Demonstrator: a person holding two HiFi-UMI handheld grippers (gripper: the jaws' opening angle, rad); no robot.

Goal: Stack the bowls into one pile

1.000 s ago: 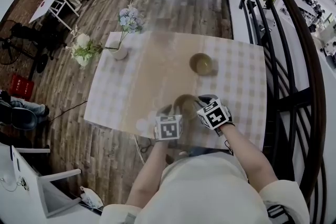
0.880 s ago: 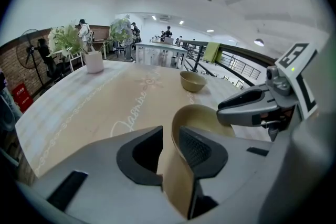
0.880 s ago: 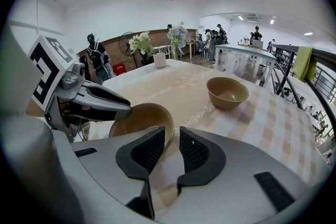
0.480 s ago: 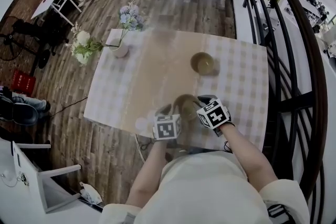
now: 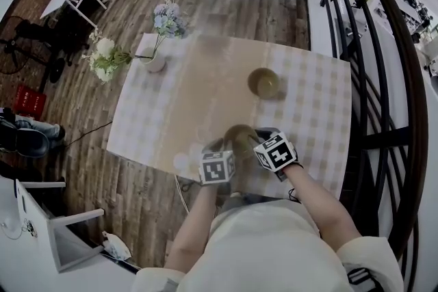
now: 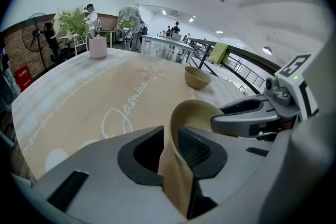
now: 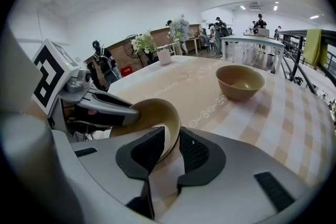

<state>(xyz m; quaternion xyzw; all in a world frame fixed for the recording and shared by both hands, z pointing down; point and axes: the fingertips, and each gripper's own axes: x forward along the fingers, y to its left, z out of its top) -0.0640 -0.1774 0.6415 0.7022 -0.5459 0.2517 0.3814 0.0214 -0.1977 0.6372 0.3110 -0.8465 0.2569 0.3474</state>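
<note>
**Near bowl gripped by both rims at the front edge**

The near bowl point(image 5: 239, 135) is held close to the front edge of the surface point(image 5: 179, 106). Its rim is pinched by the left hand-held gripper point(image 6: 169, 136) and the right hand-held gripper point(image 7: 171, 139), whose jaws have just been closing. Bare cloth lies beyond it. The far bowl point(image 5: 263, 82) stands well apart, clear of every edge.
</note>
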